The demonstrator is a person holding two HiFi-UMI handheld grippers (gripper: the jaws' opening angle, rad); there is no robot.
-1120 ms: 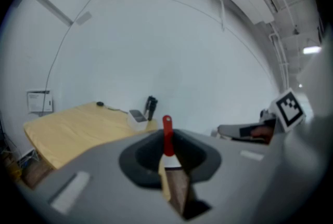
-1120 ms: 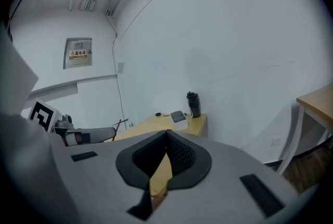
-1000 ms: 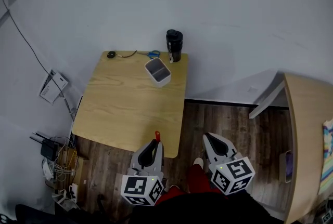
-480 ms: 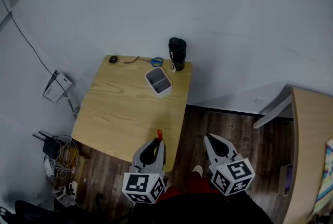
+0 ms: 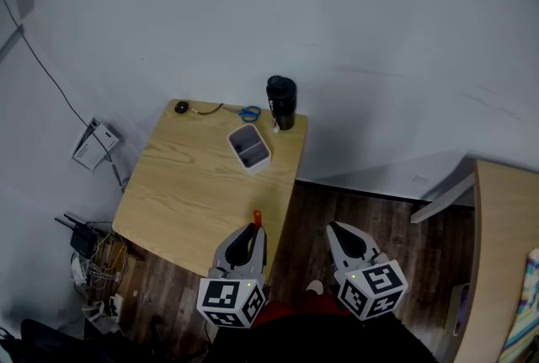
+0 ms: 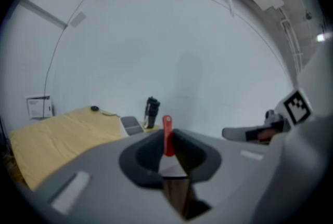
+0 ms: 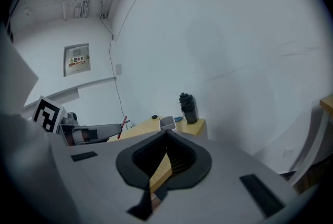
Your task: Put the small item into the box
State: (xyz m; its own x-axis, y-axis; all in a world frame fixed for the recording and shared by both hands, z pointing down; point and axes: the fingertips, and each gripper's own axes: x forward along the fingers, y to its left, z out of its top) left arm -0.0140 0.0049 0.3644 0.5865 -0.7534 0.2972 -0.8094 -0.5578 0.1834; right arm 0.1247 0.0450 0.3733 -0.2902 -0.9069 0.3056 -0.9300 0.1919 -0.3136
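A wooden table is seen from above, and the box is set near its far edge beside a black bottle. At the near edge, well apart from the box, the left gripper is clamped on the small red item, whose lower part is hidden between the jaws. The right gripper is held off the table with its jaws together on nothing.

right gripper: jaws together at the tips | ahead: worktop carrying box, black bottle just right of it | left side: left gripper, red item at its tip | wall: sign
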